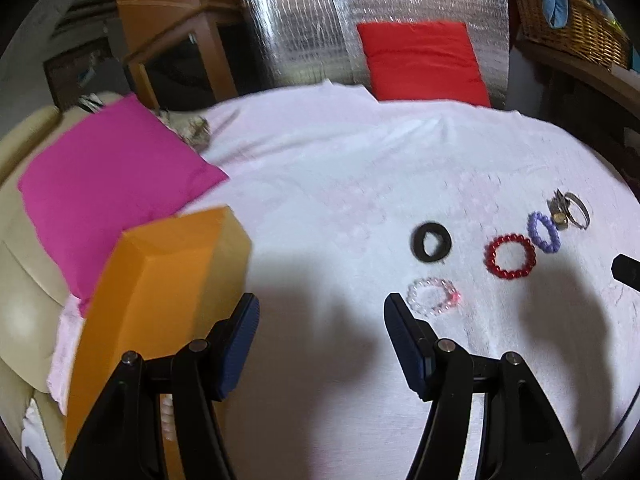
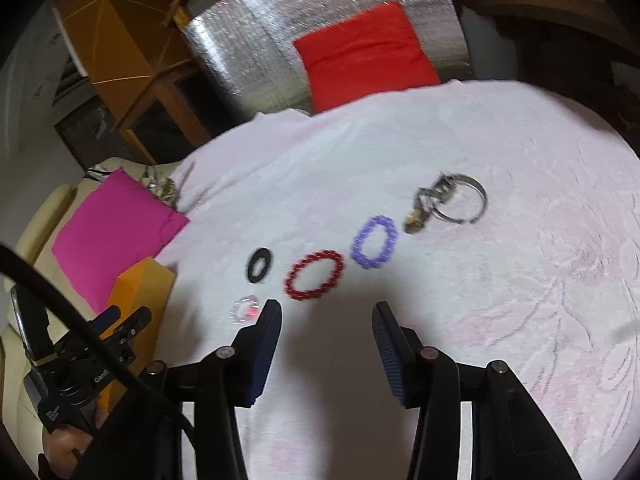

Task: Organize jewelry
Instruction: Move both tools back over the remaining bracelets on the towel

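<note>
A lived-in home room: cream sofa (image 1: 24, 280), pink cushion (image 1: 108, 192), wicker basket (image 1: 576, 28), wooden cabinet (image 1: 172, 40).

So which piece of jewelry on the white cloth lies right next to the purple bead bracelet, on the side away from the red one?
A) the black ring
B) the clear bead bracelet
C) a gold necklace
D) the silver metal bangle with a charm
D: in the right wrist view the silver metal bangle lies just past the purple bead bracelet, while the red bead bracelet lies on its other side.
</note>
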The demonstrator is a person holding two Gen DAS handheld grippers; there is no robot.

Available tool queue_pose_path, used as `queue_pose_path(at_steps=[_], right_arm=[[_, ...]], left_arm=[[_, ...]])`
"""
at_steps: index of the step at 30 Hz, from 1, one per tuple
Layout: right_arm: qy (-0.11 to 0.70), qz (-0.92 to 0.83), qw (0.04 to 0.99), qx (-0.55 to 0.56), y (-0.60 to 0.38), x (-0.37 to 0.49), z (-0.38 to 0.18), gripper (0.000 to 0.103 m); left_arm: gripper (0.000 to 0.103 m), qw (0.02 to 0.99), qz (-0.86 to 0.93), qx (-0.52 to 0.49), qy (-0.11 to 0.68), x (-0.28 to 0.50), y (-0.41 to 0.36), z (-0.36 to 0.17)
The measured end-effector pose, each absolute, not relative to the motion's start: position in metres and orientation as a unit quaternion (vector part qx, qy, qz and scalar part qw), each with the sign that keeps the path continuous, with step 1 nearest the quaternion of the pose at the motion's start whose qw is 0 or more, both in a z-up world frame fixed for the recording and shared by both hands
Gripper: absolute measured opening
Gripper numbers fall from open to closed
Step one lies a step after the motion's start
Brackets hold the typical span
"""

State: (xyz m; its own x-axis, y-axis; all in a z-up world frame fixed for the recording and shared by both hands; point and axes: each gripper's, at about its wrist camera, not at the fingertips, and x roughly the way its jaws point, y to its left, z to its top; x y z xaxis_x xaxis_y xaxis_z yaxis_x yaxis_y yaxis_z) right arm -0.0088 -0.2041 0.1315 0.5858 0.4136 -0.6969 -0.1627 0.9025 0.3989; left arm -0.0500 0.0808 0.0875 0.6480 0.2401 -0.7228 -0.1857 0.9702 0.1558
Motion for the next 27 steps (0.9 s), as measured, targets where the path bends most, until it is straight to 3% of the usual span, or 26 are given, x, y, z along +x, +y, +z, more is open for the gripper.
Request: queue_pose_path(at_steps=[19,27], right_arm=[[0.472,0.144,0.858,0.141,-0.194,0.034,0.089,0.05],[0.482,0.137,0.853,0.144,-0.167,0.058,0.075,0.046]], left_arm=[[0.065,0.887,0.053,-0.029,0.457,-0.025,0.087,0.055],[0.045,0.879,0.025,-0.041,0.474,-0.014,0.075,0.044]])
